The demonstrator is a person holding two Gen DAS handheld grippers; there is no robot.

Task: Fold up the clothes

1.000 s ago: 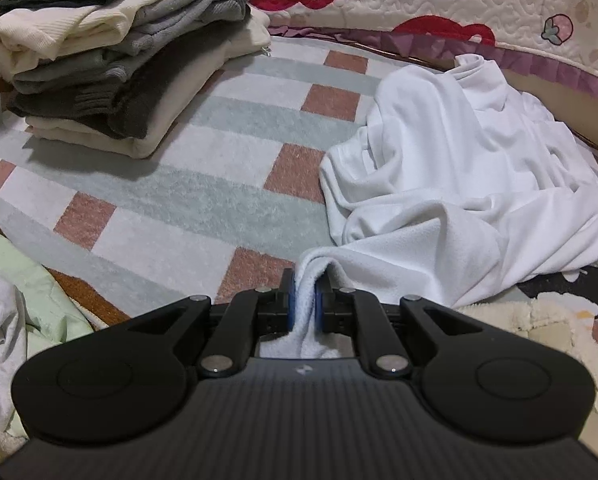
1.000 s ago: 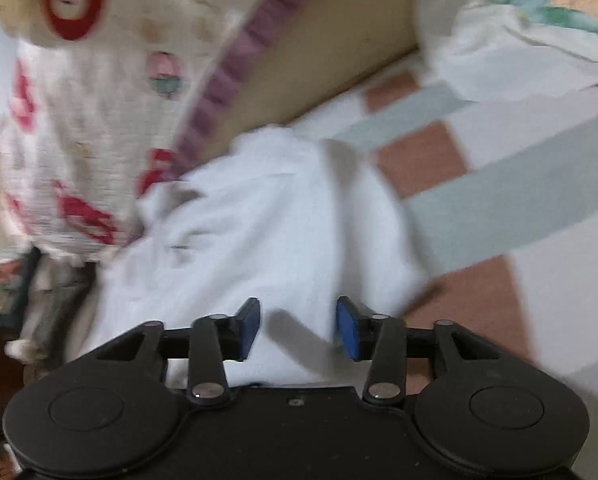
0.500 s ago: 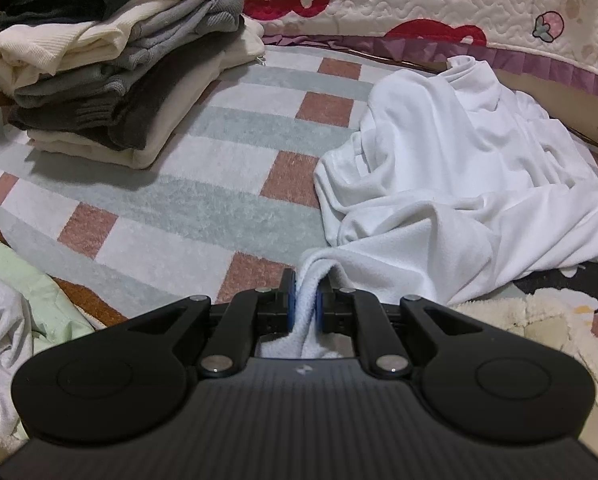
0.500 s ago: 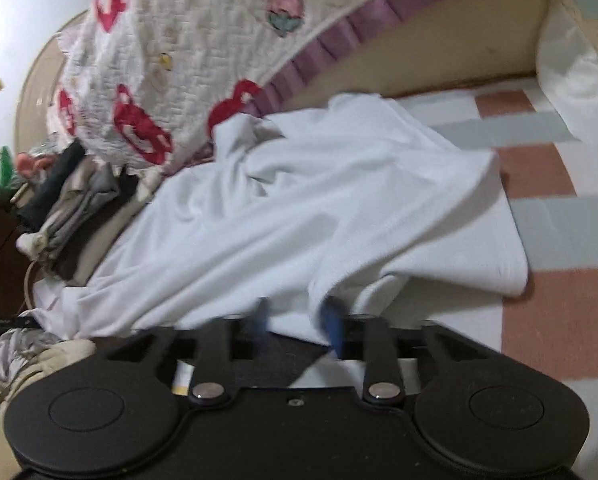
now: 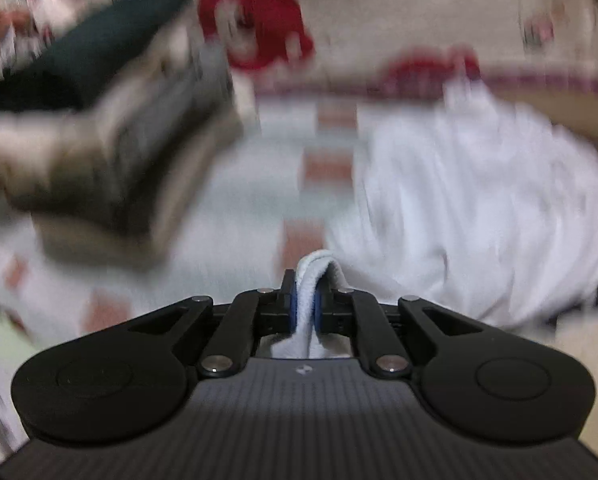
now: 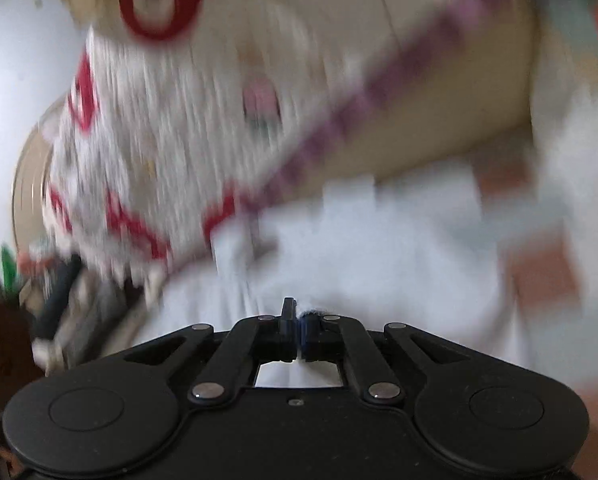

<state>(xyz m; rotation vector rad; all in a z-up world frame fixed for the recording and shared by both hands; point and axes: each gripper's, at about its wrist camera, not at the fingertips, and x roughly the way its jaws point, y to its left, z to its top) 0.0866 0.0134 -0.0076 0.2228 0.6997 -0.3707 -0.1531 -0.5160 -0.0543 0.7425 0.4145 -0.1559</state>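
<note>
White knit garment [image 5: 479,208] sprawls on the checked rug [image 5: 235,200], a bunched edge clamped in the left gripper [image 5: 304,304]; the right gripper [image 6: 298,334] pinches another edge. A hard tug could slip either hold.

One white garment [image 5: 479,208], spread at the right; one stack of folded clothes [image 5: 111,132] at the far left, its layers too blurred to count; one checked rug [image 5: 259,208] beneath; one quilt [image 6: 187,112] at the far side; two grippers, left [image 5: 304,304] and right [image 6: 297,334].
</note>
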